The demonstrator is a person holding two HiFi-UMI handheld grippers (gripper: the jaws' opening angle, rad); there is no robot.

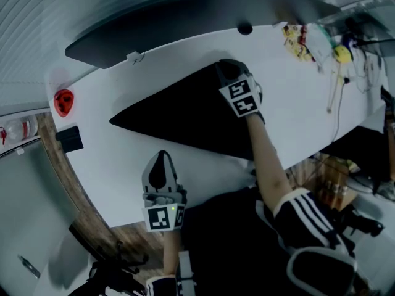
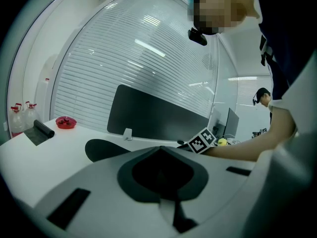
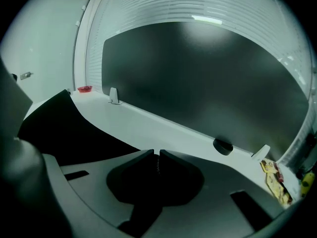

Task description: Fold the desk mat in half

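White table (image 1: 123, 165) with a dark divider panel (image 1: 185, 20) along its far edge. Pale slatted blinds (image 2: 124, 58) behind. Wooden floor (image 1: 62, 165) beneath.

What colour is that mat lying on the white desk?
Black all over, no pattern. The mat shows best in the head view.

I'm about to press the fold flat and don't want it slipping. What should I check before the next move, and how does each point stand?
1. Right claw shut: ok.
2. Right claw gripping the desk mat: cannot tell; no mat shows between its jaws.
3. Left claw on the mat: not ok; it is shut and empty over the bare desk, short of the mat's near edge.
4. Mat edges lined up: cannot tell.
5. Red dish apart from the mat: ok.
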